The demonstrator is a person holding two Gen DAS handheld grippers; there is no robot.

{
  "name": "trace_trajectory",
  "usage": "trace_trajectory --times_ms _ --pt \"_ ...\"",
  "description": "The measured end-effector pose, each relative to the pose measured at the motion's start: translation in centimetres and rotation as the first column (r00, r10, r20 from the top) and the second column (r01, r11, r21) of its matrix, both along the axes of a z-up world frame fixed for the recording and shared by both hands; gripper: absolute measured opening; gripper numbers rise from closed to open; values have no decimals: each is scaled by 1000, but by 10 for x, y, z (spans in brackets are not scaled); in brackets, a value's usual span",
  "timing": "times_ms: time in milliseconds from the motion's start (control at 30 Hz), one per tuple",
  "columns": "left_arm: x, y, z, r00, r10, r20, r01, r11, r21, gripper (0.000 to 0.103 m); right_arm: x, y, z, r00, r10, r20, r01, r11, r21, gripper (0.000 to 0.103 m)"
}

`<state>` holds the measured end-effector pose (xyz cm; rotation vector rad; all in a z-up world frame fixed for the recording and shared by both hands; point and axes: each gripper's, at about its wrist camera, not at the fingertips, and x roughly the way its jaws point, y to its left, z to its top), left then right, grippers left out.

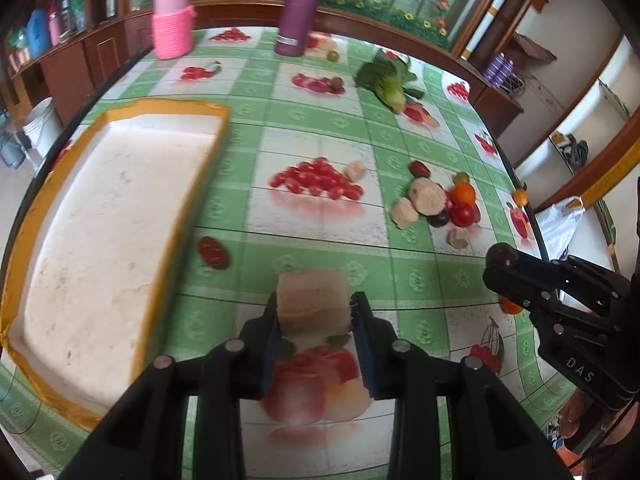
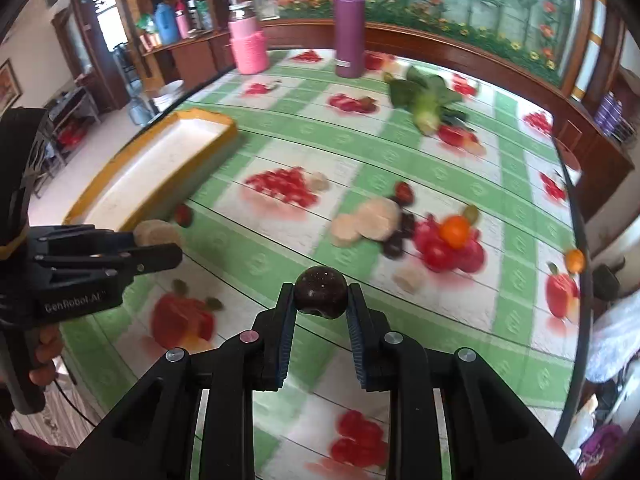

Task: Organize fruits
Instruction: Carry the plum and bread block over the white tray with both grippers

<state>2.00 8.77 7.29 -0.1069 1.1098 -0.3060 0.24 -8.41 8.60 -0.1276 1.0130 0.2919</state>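
My left gripper [image 1: 316, 312] has its jaws clamped on a pale beige cut chunk of fruit, cylinder-shaped [image 1: 313, 303]. The chunk sits between the very tips, most of it standing proud ahead of them. My right gripper [image 2: 321, 296] has its jaws clamped on a small round dark-brown fruit [image 2: 321, 291], likewise caught only at the tips.

Risks, in my judgement. The dark fruit is a ball held on two narrow contact points; any tilt or jolt could roll it out, and it would run across the glossy green-checked fruit-print desk cloth [image 1: 320, 120], perhaps off the right edge. The beige chunk looks soft, so excess squeeze could crush it, and a shallow hold could let it pivot. Both grippers work close together; the right one shows at the right border of the left view, so a crossing path could knock either load loose.

The shallow white foam tray with yellow taped rim [image 1: 120, 216] lies at the desk's left edge, just beside my left load and apparently bare. The remaining pile of red, orange and beige fruits [image 1: 440, 200] lies near the right edge, well apart from the tray. A green leafy vegetable [image 1: 388, 80] lies toward the far edge.
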Motion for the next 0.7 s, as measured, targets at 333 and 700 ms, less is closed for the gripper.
trace_trajectory --times_ms 333,700 --pt "1 98 6 977 211 29 -212 977 14 36 42 122 7 974 228 -9 -228 973 38 25" --pt "31 186 -37 913 404 -61 -398 912 96 36 82 262 -45 902 422 -87 -429 900 -77 25"
